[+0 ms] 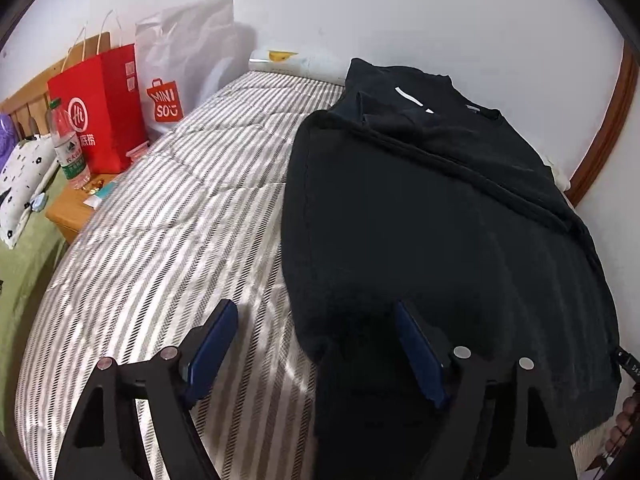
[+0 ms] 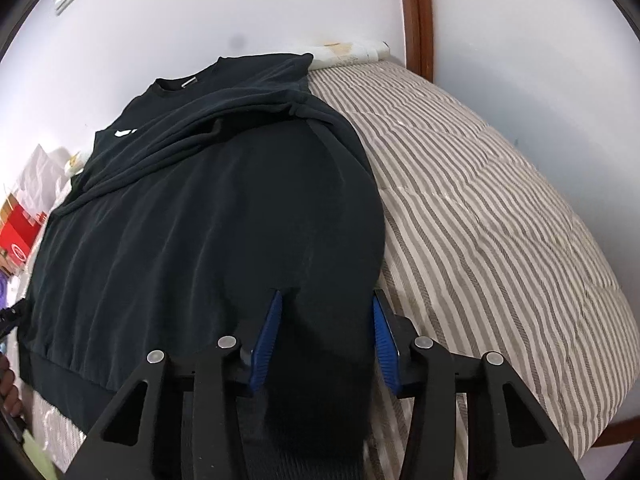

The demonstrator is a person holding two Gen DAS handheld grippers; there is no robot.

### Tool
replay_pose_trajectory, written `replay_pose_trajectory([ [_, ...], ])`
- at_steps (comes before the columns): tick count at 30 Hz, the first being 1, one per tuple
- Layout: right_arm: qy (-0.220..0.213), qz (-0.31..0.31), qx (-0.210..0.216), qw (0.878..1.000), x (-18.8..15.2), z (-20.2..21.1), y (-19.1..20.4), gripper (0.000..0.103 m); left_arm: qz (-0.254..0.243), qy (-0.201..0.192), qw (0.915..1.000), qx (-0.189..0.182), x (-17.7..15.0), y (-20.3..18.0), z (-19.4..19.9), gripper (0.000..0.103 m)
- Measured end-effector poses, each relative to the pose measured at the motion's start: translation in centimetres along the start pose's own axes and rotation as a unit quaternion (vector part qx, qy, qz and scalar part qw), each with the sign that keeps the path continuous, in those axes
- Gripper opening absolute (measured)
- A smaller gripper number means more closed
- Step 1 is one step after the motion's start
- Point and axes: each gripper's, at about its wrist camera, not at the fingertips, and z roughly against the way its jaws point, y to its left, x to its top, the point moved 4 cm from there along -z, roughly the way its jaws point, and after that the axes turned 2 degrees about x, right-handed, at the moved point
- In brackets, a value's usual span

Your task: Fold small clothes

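A black sweatshirt (image 1: 420, 208) is lying flat on the striped bed (image 1: 180, 220), sleeves folded in. Both grippers are straddling its near hem corners: the left gripper (image 1: 316, 344) with fingers wide apart, the right gripper (image 2: 326, 320) narrower but not visibly clamping. Next, probably pinching and lifting the hem toward the far collar.

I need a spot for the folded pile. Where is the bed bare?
Striped quilt lies bare between the black sweatshirt and the nightstand, and again on the sweatshirt's other side, out to the wooden door frame. The nightstand is crowded: red bag, white Miniso bag, water bottle.
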Motion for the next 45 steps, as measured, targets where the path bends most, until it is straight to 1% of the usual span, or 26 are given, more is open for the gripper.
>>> replay_pose_trajectory([
  [2, -0.003, 0.011, -0.009, 1.0, 0.4, -0.5, 0.5, 0.047, -0.002, -0.001, 1.0, 0.008, 0.2, -0.2, -0.4, 0.078],
  [6, -0.004, 0.018, -0.017, 1.0, 0.9, -1.0, 0.9, 0.047, -0.017, -0.004, 0.999, 0.041, 0.2, -0.9, -0.9, 0.078],
  [7, -0.001, 0.017, -0.016, 1.0, 1.0, -1.1, 0.8, 0.046, -0.019, -0.003, 0.9987, 0.046, 0.2, -1.0, -0.9, 0.075],
  [9, 0.004, 0.018, -0.014, 1.0, 1.0, -1.0, 0.6, 0.044, -0.022, -0.004, 0.9985, 0.05, 0.1, -1.1, -0.8, 0.068],
  [11, 0.009, 0.019, -0.011, 1.0, 0.9, -0.8, 0.4, 0.036, -0.026, -0.006, 0.9987, 0.045, -0.2, -1.3, -0.5, 0.049],
  [12, 0.011, 0.018, -0.008, 1.0, 0.8, -0.6, 0.3, 0.033, -0.029, -0.006, 0.9986, 0.044, -0.2, -1.4, -0.4, 0.042],
  [13, 0.012, 0.017, -0.006, 1.0, 0.7, -0.5, 0.1, 0.028, -0.033, -0.006, 0.9986, 0.042, -0.5, -1.6, -0.2, 0.031],
  [14, 0.014, 0.016, -0.002, 1.0, 0.6, -0.4, -0.1, 0.023, -0.035, -0.007, 0.9986, 0.04, -0.6, -1.6, 0.0, 0.023],
  [15, 0.016, 0.014, 0.002, 1.0, 0.4, -0.2, -0.2, 0.022, -0.034, -0.007, 0.9987, 0.037, -0.8, -1.7, 0.2, 0.018],
  [16, 0.018, 0.013, 0.006, 1.0, 0.3, -0.1, -0.2, 0.02, -0.032, -0.006, 0.999, 0.032, -0.9, -1.6, 0.3, 0.011],
  [17, 0.022, 0.015, 0.009, 1.0, 0.1, 0.1, -0.2, 0.018, -0.028, -0.005, 0.9992, 0.028, -1.0, -1.6, 0.5, 0.01],
  [21, 0.028, 0.025, 0.015, 0.999, -0.9, 0.8, 0.1, 0.019, -0.021, -0.005, 0.9996, 0.019, -1.3, -1.2, 1.2, 0.008],
  [22, 0.028, 0.024, 0.015, 0.999, -1.1, 0.9, 0.1, 0.021, -0.02, -0.005, 0.9996, 0.017, -1.4, -1.1, 1.4, 0.008],
  [25, 0.023, 0.012, 0.015, 1.0, -1.3, 1.0, 0.1, 0.022, -0.013, -0.007, 0.9999, 0.007, -1.7, -0.6, 1.9, 0.007],
  [27, 0.017, 0.015, 0.012, 1.0, -1.2, 0.8, 0.3, 0.018, -0.005, -0.008, 1.0, 0.0, -1.9, -0.3, 2.3, 0.007],
  [29, 0.014, 0.017, 0.015, 1.0, -1.2, 0.8, 0.5, 0.01, 0.003, -0.009, 0.9999, -0.007, -1.9, 0.1, 2.5, 0.007],
  [33, 0.01, 0.026, 0.015, 1.0, -1.1, 1.1, 0.5, 0.009, 0.007, -0.016, 0.9997, -0.015, -2.2, 0.1, 3.6, 0.007],
  [39, -0.004, 0.014, 0.045, 0.999, -1.1, 3.4, -0.1, 0.008, -0.002, -0.03, 0.9994, -0.019, -3.1, -0.1, 6.0, 0.006],
  [45, -0.013, 0.032, 0.065, 0.997, -1.5, 5.8, -0.1, 0.008, 0.022, -0.032, 0.9988, -0.032, -4.1, 1.1, 7.9, 0.006],
])
